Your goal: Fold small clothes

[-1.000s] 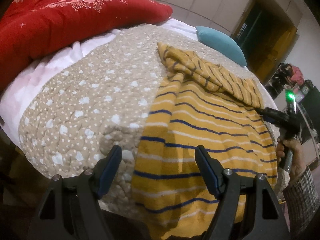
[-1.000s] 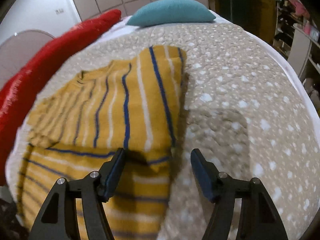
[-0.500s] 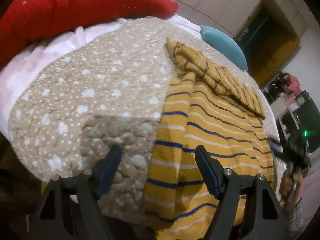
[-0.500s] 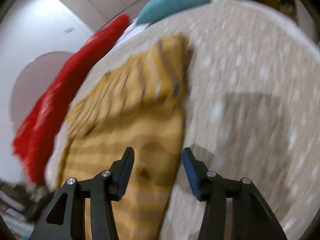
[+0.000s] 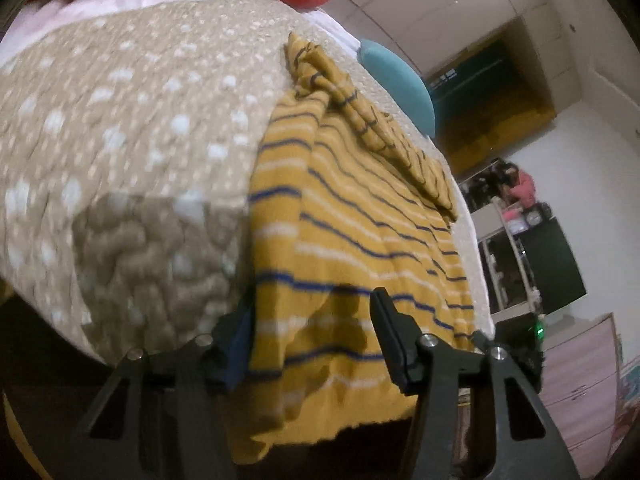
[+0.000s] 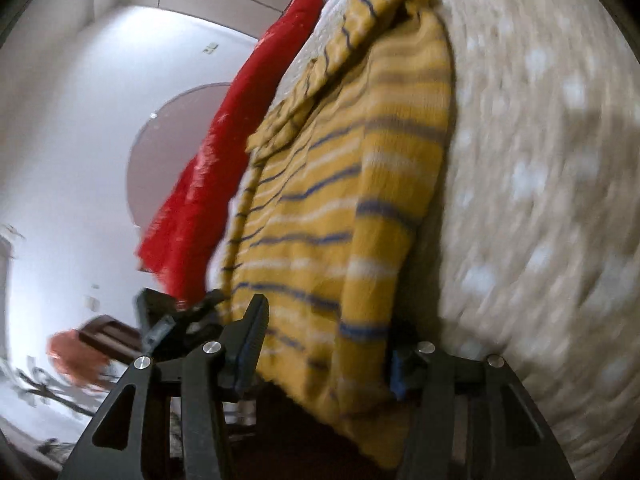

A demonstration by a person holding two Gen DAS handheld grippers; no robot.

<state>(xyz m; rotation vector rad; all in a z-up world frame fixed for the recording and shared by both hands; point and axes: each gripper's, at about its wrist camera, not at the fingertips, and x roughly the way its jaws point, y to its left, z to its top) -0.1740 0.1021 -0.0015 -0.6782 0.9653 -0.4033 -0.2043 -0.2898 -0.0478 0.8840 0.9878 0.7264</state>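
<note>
Within the last second both grippers have been brought down from above the bed to its near edge, and the yellow striped sweater (image 5: 352, 240) is now straddled at its hanging hem by each of them. In the left wrist view the left gripper (image 5: 310, 340) is seen with its jaws spread, one finger at 7 o'clock of the hem corner and the other at 5 o'clock, cloth lying between them but not yet pinched. In the right wrist view the right gripper (image 6: 324, 344) is likewise held wide, the opposite hem corner draped between its fingers; that view is blurred by motion, so contact cannot be confirmed.

The sweater is spread on the dotted beige quilt (image 5: 132, 120), its sleeves already folded across the chest toward 12 o'clock, its hem hanging over the edge toward 6 o'clock. A red blanket (image 6: 224, 152) and a teal pillow (image 5: 400, 80) lie beyond it.

By this change the hem fold appears to have been set up: closing on both corners and carrying the hem up toward the collar is judged to be the next step.
</note>
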